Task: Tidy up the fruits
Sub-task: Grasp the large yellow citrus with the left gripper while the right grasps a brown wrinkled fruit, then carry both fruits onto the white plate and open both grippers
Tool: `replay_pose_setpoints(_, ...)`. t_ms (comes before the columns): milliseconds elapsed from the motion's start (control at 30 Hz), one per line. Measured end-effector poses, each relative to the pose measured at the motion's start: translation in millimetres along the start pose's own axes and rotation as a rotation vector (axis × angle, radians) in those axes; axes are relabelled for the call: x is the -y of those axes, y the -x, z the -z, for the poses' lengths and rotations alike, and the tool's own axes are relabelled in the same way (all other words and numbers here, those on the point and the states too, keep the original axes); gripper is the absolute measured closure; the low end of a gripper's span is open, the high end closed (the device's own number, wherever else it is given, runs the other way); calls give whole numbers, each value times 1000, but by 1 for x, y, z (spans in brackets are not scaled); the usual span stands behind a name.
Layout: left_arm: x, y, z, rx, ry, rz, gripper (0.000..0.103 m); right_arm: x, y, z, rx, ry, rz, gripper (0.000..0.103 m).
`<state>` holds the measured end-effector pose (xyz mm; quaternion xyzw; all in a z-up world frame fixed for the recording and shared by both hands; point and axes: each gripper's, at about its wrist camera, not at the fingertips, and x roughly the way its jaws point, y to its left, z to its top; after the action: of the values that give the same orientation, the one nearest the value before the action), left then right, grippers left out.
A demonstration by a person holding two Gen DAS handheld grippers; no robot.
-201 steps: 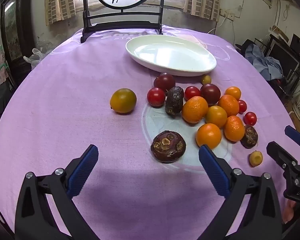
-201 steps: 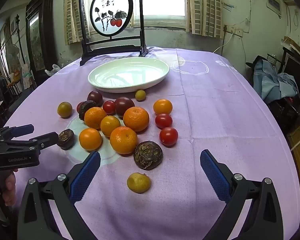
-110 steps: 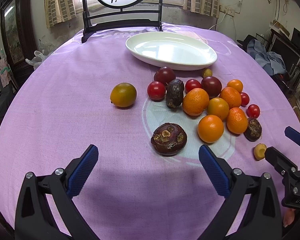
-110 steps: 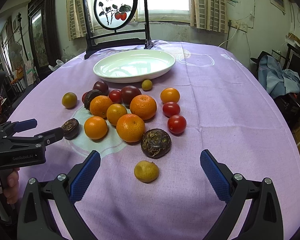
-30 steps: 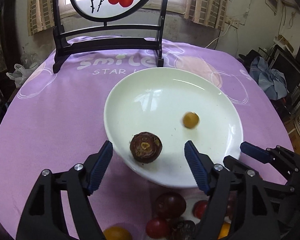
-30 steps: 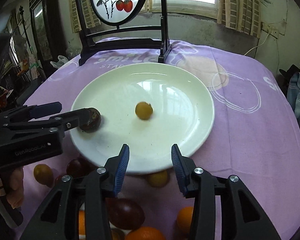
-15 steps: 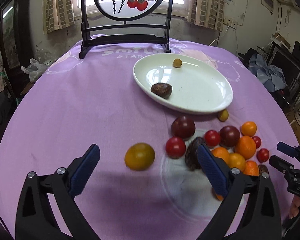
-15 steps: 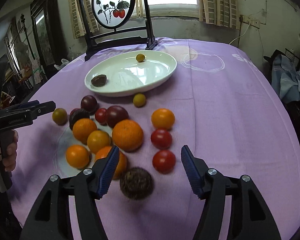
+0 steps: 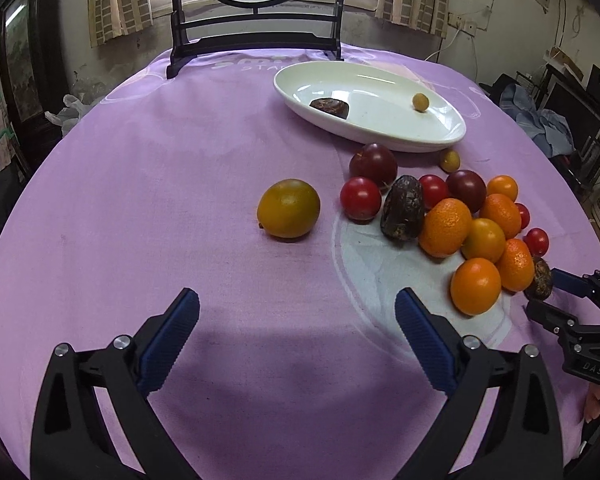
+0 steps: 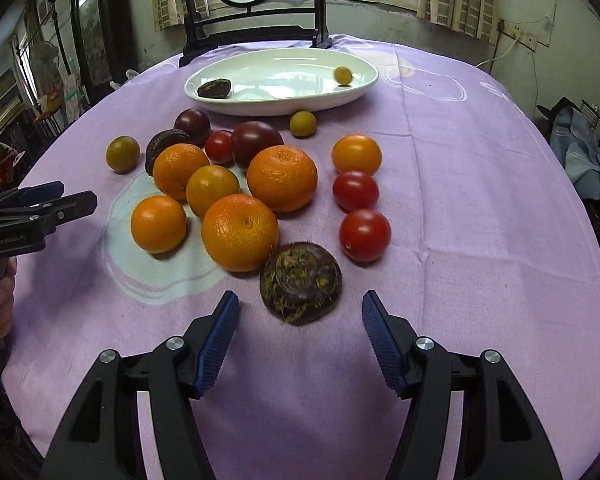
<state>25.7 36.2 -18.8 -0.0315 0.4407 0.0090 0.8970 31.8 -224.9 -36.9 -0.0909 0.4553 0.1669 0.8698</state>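
Observation:
A white oval plate (image 9: pixel 436 136) (image 10: pixel 260 106) at the far side of the purple table holds a dark brown wrinkled fruit (image 9: pixel 329 107) (image 10: pixel 214 88) and a small yellow fruit (image 9: pixel 420 102) (image 10: pixel 343 75). Oranges (image 10: pixel 240 232), red tomatoes (image 10: pixel 365 234) and dark fruits lie in a cluster below it. My right gripper (image 10: pixel 300 334) is open, its jaws on either side of a dark brown wrinkled fruit (image 10: pixel 301 282), just short of it. My left gripper (image 9: pixel 296 338) is open and empty above bare cloth, below a yellow-green fruit (image 9: pixel 289 208).
A black stand with a round painted screen (image 9: pixel 256 36) stands behind the plate. A small yellow fruit (image 10: pixel 303 123) lies against the plate's near rim. The table edge curves round on the right, with clutter beyond it. Each gripper shows in the other's view (image 9: pixel 572 312) (image 10: pixel 36 208).
Both grippers have drawn closer to the fruit cluster. The right gripper has come up to the dark wrinkled fruit, which now lies between its open jaws. The plate's contents are unchanged.

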Motion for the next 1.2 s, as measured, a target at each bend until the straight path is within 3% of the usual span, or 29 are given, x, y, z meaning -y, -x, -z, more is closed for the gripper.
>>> replay_pose_setpoints(33, -2, -1, -1, 2, 5, 2, 7, 0, -4, -3, -10, -2, 5, 40)
replay_pose_setpoints(67, -3, -2, -4, 5, 8, 3, 7, -1, -5, -4, -4, -1, 12, 59)
replay_pose_setpoints(167, -6, -6, -12, 9, 5, -28, 7, -5, -4, -7, 6, 23, 32, 60)
replay_pose_setpoints(400, -6, -30, -34, 4, -26, -72, 7, 3, 6, -1, 33, -14, -16, 60)
replay_pose_setpoints(567, 2, -53, -42, -31, -72, -51, 43, 2, 9, 1, 36, -6, -26, 60)
replay_pose_setpoints(600, 3, -53, -43, -30, -76, -30, 61, 2, 10, 1, 39, -5, -27, 60)
replay_pose_setpoints(633, 4, -53, -43, -31, -82, -19, 64, 2, 10, 1, 42, -5, -29, 60)
replay_pose_setpoints(800, 6, -46, -44, -56, -88, 12, 64, 0, 23, -4, 79, 8, -33, 60)
replay_pose_setpoints(900, 9, -30, -53, -26, -88, 43, 64, 1, 37, -13, 128, 13, -36, 60)
replay_pose_setpoints(1067, 21, -9, -83, 43, -105, 79, 64, -2, 49, -49, 226, 41, -17, 60)
replay_pose_setpoints(1200, 32, -15, -114, 86, -89, 77, 64, -7, 33, -90, 259, 56, -17, 60)
